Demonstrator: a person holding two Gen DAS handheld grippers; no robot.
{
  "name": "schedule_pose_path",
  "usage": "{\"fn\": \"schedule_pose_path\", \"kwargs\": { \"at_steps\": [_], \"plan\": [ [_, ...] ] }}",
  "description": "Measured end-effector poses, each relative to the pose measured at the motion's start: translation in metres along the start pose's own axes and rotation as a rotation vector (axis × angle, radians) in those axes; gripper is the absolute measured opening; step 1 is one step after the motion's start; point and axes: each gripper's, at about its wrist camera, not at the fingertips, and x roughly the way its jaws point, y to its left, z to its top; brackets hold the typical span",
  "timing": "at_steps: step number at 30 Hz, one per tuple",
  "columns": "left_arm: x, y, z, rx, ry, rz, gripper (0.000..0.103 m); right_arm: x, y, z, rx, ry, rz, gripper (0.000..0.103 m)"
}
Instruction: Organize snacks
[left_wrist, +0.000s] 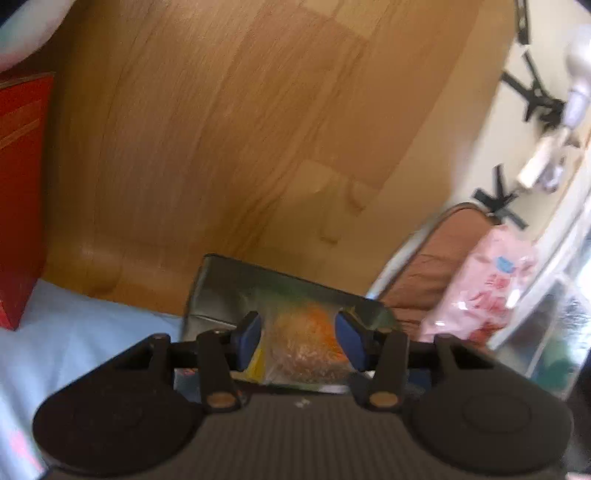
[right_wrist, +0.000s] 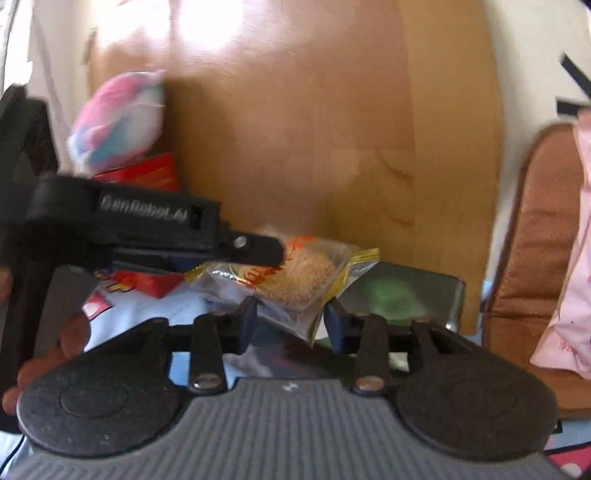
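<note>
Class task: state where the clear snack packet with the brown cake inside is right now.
In the right wrist view the clear snack packet sits low at centre, held by the left gripper in front of the wooden panel, above the metal tin.

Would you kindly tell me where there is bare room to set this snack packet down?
Bare pale blue sheet lies between the red box and the dark tin, below the wooden board. Crowded on the other side: brown cushion and pink bag.
</note>
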Motion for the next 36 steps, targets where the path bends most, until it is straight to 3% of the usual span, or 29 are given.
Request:
{"fn": "schedule_pose_path", "kwargs": {
  "at_steps": [4, 7, 10, 13, 15, 16, 20, 25, 31, 33, 36],
  "plan": [
    [-0.014, 0.025, -0.006, -0.05, -0.079, 0.061, 0.051, 0.001, -0.039, 0.008, 0.139, -0.055, -0.016, 0.048],
    [-0.007, 0.041, -0.009, -0.072, -0.043, 0.097, 0.049, -0.017, -0.049, 0.003, 0.131, -0.088, -0.029, 0.049],
    [0.007, 0.043, -0.019, -0.078, 0.027, 0.091, 0.045, -0.024, -0.066, -0.012, 0.059, -0.051, -0.089, 0.049],
    [0.006, 0.035, -0.03, -0.053, 0.01, 0.115, 0.045, -0.012, -0.088, -0.02, 0.061, 0.021, -0.098, 0.047],
    [0.002, 0.037, -0.03, -0.078, 0.017, 0.099, 0.045, 0.001, -0.102, -0.016, 0.089, 0.034, -0.116, 0.03],
    [0.0, 0.037, -0.03, -0.085, 0.023, 0.085, 0.047, 0.009, -0.108, -0.012, 0.096, 0.04, -0.134, 0.028],
    [-0.014, 0.037, -0.029, -0.086, 0.006, 0.106, 0.051, 0.026, -0.147, 0.003, 0.126, 0.033, -0.151, 0.03],
    [-0.045, 0.045, -0.051, -0.156, 0.019, -0.004, 0.051, 0.018, -0.19, 0.014, 0.188, 0.035, -0.063, 0.033],
    [-0.06, 0.039, -0.09, -0.19, 0.123, -0.1, 0.053, 0.124, -0.261, 0.022, 0.453, 0.233, 0.132, 0.034],
    [-0.073, 0.038, -0.1, -0.187, 0.133, -0.122, 0.054, 0.135, -0.277, 0.008, 0.514, 0.232, 0.167, 0.022],
    [-0.095, 0.04, -0.112, -0.187, 0.125, -0.14, 0.054, 0.118, -0.292, -0.005, 0.538, 0.173, 0.191, 0.015]
  ]
}}
